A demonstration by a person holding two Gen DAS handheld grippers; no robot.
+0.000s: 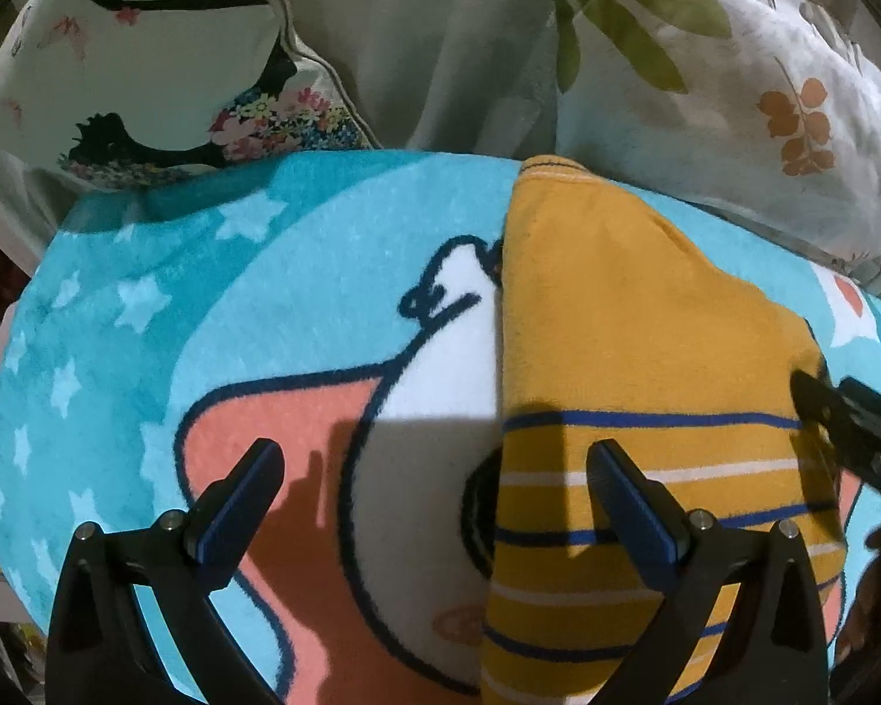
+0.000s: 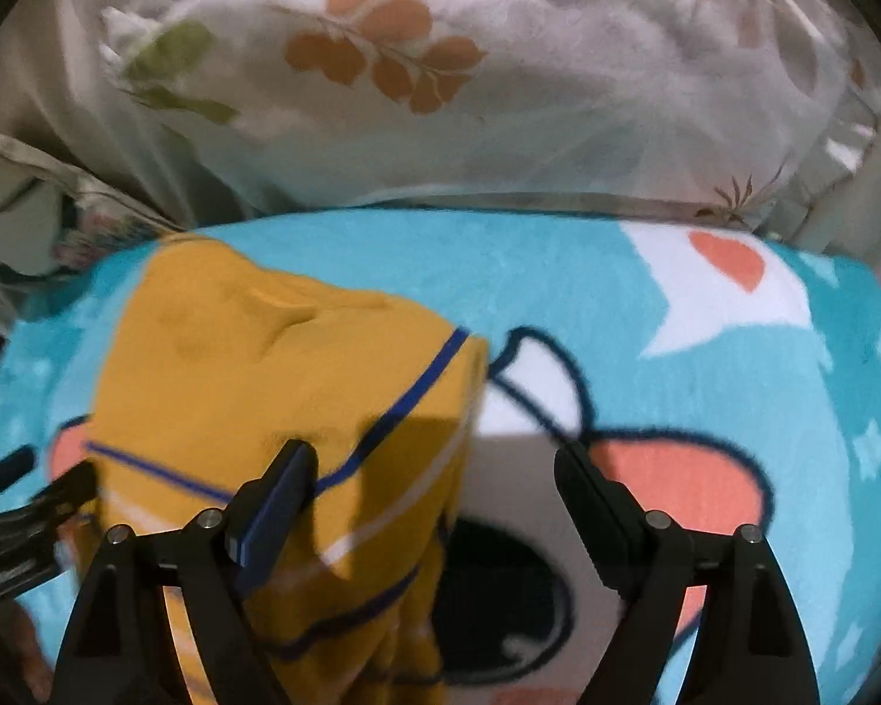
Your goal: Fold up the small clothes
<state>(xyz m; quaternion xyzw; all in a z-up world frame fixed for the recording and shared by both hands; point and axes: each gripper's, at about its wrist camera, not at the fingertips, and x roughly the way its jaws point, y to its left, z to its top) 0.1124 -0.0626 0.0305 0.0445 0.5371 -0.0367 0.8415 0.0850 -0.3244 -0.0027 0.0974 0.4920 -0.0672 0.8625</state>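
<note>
Mustard striped garment [image 1: 646, 352] on the blue blanket [image 1: 235, 294]: light, limp. Both hand-held grippers, left [image 1: 434, 505] and right [image 2: 434, 499], spread, empty; pinch a hem corner.

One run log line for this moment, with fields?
step: folding | shirt: folded, on blanket | left gripper: open, empty | right gripper: open, empty
</note>
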